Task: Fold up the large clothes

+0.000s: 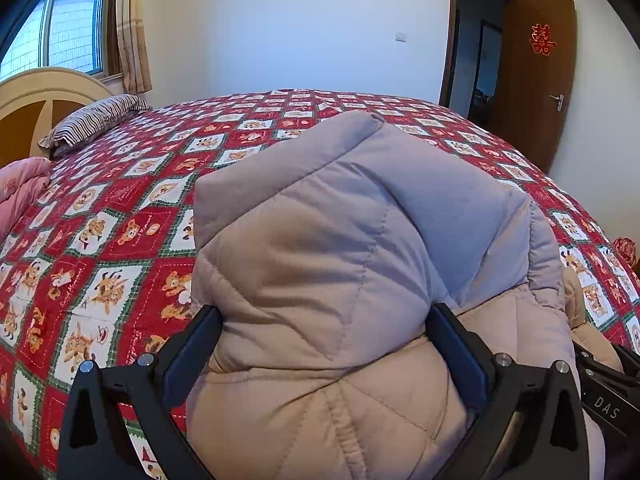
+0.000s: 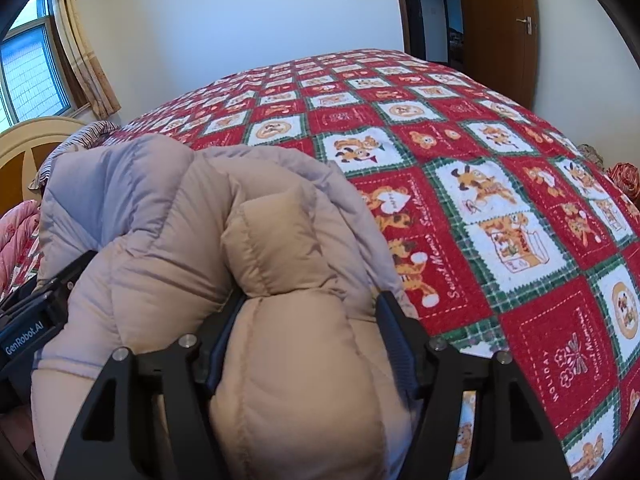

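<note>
A bulky padded coat (image 1: 328, 280) is bunched at the near edge of the bed (image 1: 120, 216), filling the lower centre of both views. The left gripper (image 1: 326, 344) is spread wide around one thick bundle; the right gripper (image 2: 308, 332) is narrower, pressed on another. A loose left hold could let the puffy folds spring open or slide off the edge.

The coat (image 1: 360, 280) hides the near middle of the bed (image 1: 120, 208) in both views, and its lower part runs off the bottom edge of each. Its bulk fills the space between the left gripper (image 1: 324, 320) fingers (image 1: 200, 344) and covers the right gripper (image 2: 308, 308) fingertips, so real contact can't be judged. The pillow (image 1: 96, 120) is half hidden behind the coat in the right view. The pink quilt (image 1: 20, 192) is cut by the left edge. Print on the bedspread is too small to read at the far edge.
</note>
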A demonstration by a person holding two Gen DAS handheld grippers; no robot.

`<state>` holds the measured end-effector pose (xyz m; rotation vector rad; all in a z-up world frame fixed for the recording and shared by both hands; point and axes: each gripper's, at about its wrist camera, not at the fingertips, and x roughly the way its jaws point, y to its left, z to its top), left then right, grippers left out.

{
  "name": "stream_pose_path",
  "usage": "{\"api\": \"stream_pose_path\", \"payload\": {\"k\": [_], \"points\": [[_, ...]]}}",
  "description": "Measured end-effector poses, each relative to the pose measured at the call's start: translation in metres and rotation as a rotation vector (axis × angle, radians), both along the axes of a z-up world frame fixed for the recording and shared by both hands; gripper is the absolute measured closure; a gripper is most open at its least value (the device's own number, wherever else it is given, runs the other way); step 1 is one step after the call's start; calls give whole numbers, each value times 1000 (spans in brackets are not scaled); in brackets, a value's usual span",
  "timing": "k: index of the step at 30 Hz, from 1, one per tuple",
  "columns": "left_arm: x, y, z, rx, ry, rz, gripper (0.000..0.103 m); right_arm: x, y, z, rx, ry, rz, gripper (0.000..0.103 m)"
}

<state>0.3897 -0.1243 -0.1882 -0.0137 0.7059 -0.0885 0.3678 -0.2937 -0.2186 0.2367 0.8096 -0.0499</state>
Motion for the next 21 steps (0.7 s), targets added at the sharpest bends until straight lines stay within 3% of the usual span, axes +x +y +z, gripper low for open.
{"api": "stream_pose_path", "payload": {"k": [10, 14, 19, 21], "points": [[-10, 11, 10, -11, 42, -15, 1, 4, -2, -7, 6, 5, -2, 34], [-43, 44, 13, -112, 32, -10, 1, 4, -3, -8, 19, 6, -2, 34], [-50, 75, -25, -369, 148, -25, 1, 4, -4, -7, 36, 3, -2, 32], [-47, 71, -29, -374, 152, -34, 1, 4, -8, -8, 66, 4, 3, 32]]}}
